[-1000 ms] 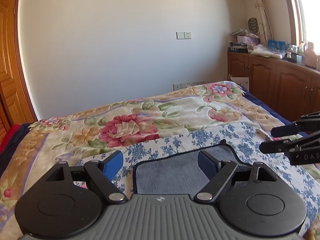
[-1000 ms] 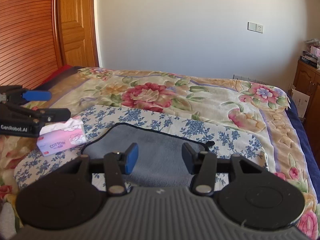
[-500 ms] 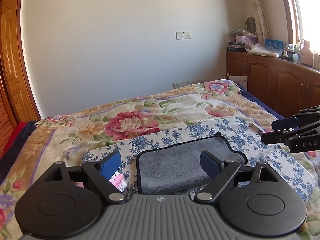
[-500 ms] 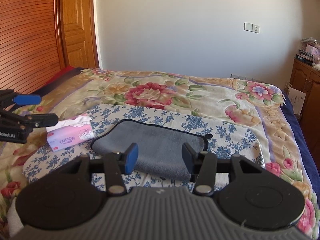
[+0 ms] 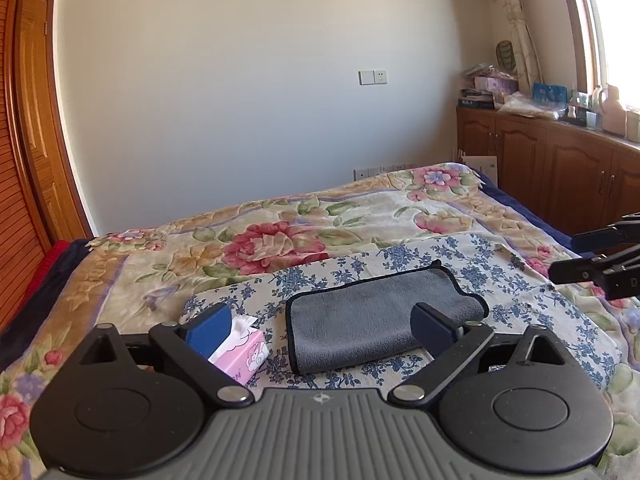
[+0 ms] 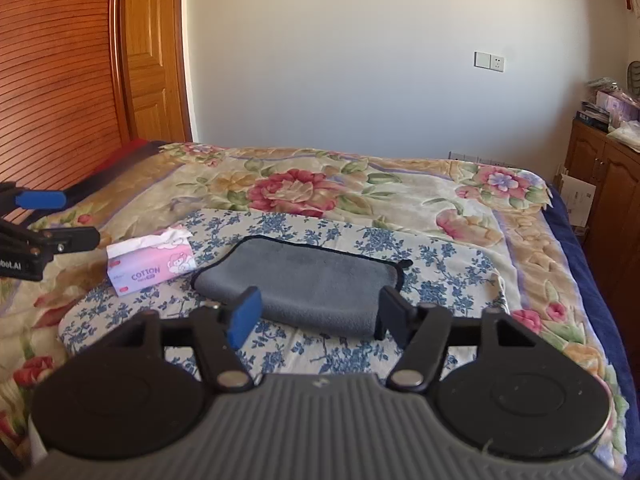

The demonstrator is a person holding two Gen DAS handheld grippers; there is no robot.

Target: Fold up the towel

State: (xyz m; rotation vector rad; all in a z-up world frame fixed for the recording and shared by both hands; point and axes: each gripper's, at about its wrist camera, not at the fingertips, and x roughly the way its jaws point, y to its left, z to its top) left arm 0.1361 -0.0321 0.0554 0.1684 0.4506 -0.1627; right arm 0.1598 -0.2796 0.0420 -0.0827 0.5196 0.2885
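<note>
1. The grey towel [image 5: 384, 316] lies folded on a blue-flowered cloth [image 5: 516, 280], spread over the bed [image 5: 280, 220] with its big rose-patterned blanket.
2. The left gripper [image 5: 320, 326] hangs above the near edge of the towel, jaws released and wide, holding nothing.
3. The right gripper [image 6: 318, 314] is the same: jaws spread apart, empty, the towel showing between them.
4. A pink tissue pack [image 6: 150, 266] marked COTTON sits just left of the towel on the flowered cloth.
5. Beyond the bed stands a plain pale wall [image 6: 360, 60] with a switch plate [image 6: 489, 61].
6. A wooden door [image 6: 154, 60] is at far left, and wooden cabinets [image 5: 552, 164] topped with clutter run along the right under a bright window.
</note>
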